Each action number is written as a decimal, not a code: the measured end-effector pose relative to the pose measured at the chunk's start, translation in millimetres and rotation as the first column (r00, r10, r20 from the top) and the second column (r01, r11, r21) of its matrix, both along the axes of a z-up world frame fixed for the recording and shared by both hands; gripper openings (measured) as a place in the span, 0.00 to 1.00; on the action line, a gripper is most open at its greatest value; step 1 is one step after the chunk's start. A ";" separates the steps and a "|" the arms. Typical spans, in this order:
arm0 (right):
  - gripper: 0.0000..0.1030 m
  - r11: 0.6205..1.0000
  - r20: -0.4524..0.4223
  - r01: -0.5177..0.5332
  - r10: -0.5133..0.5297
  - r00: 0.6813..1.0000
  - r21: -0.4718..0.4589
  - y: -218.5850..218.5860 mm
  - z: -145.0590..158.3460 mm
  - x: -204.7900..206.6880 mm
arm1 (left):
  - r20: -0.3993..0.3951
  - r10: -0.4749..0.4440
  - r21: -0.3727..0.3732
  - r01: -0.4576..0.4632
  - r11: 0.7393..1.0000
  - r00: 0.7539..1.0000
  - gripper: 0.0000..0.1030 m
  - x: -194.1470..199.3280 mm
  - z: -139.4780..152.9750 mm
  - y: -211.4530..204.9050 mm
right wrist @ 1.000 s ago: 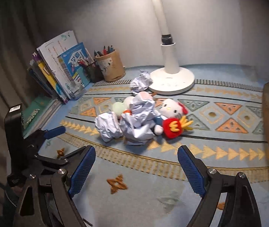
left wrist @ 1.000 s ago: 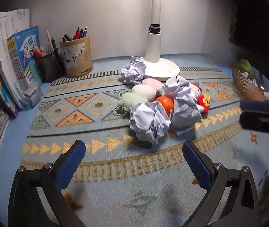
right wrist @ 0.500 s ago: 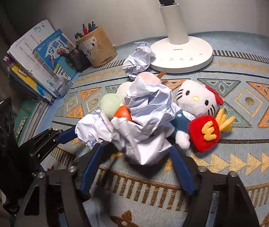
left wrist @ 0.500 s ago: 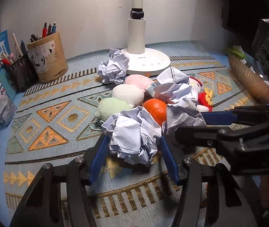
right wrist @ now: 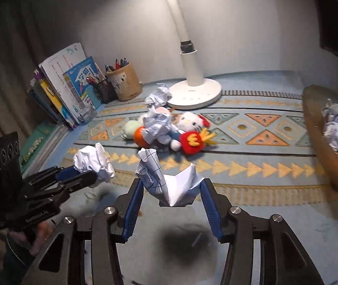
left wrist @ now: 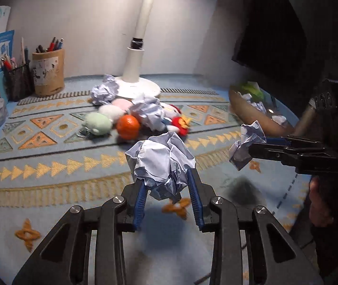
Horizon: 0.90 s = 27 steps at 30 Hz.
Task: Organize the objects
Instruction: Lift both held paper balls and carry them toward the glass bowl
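My left gripper (left wrist: pixel 167 185) is shut on a crumpled white paper ball (left wrist: pixel 161 163) and holds it above the patterned mat. My right gripper (right wrist: pixel 171 190) is shut on another crumpled paper ball (right wrist: pixel 169 185), also lifted; it shows in the left wrist view (left wrist: pixel 247 142) too. On the mat a pile remains: an orange (left wrist: pixel 128 123), green (left wrist: pixel 97 123), white and pink plush balls, a Hello Kitty plush (right wrist: pixel 190 124), a red plush (right wrist: pixel 192 140) and a paper ball (right wrist: pixel 157 124). Another paper ball (left wrist: pixel 104 90) lies by the lamp base.
A wicker basket (right wrist: pixel 321 142) holding several paper balls stands at the right. A white desk lamp (right wrist: pixel 195 92) stands at the back. Pen holders (left wrist: pixel 47 71) and a stack of books (right wrist: pixel 62 92) stand at the back left.
Both grippers closed on paper balls from the pile, lifted them and pulled back from the pile. The orange and plush toys are now uncovered.
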State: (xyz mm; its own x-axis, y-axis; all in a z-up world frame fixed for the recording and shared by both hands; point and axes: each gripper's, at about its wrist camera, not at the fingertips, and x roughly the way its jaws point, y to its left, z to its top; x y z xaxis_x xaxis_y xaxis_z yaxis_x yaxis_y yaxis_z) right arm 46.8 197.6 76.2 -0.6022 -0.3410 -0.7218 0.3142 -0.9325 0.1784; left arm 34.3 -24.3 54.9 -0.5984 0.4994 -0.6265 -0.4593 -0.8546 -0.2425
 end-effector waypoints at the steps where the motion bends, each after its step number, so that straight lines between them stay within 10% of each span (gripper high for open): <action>1: 0.48 0.999 0.016 0.013 -0.013 1.000 0.039 6.0 -5.0 4.3 | 0.022 -0.027 -0.009 0.027 1.000 0.999 0.33 1.3 -4.7 7.8; 7: 0.50 0.996 0.109 0.064 -0.071 0.992 0.065 34.4 -29.4 8.8 | 0.022 -0.010 -0.137 0.013 0.990 1.000 0.37 2.4 -21.5 40.5; 12: 0.64 0.995 0.137 0.099 -0.102 0.985 0.033 40.8 -36.6 3.1 | 0.039 0.058 -0.196 -0.049 0.979 0.998 0.88 -5.1 -26.6 41.5; 21: 0.83 0.987 0.163 0.139 -0.125 0.979 -0.082 52.6 -43.4 -2.6 | 0.062 0.058 -0.176 -0.047 0.983 0.996 0.86 -14.3 -29.5 47.9; 27: 0.82 0.979 0.156 0.178 -0.161 0.975 -0.103 47.2 -48.9 -19.4 | -0.013 0.055 -0.261 -0.056 0.964 0.998 0.61 -7.0 -33.0 64.1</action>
